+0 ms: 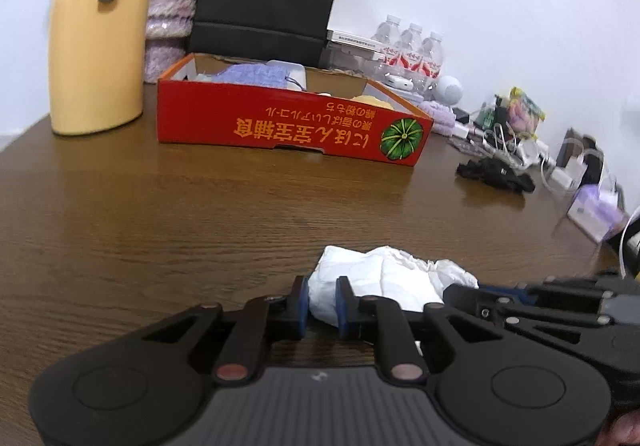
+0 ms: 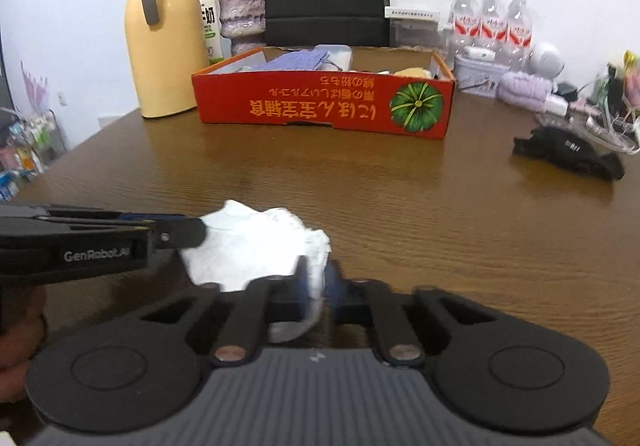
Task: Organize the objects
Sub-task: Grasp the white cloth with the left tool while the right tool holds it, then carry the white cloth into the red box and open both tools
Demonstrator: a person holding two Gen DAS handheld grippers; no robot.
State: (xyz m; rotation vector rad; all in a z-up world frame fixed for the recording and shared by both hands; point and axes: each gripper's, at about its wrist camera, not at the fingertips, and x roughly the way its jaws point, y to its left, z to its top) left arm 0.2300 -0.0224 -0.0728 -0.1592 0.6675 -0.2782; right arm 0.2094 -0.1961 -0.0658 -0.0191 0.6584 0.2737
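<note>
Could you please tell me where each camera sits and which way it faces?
Left wrist: on the left hand-held gripper, facing its clamped crumpled white paper; right hand-held gripper intrudes at right.
Right wrist: on the right hand-held gripper, same paper; left one at left.
Shared: paper, red cardboard box, brown wooden table.

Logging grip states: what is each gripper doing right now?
Left gripper: shut on the crumpled white tissue.
Right gripper: shut on the same tissue.

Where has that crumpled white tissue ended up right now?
The crumpled white tissue lies on the wooden table nearest the cameras, pinched by the left gripper and right gripper, with the red box behind.
</note>
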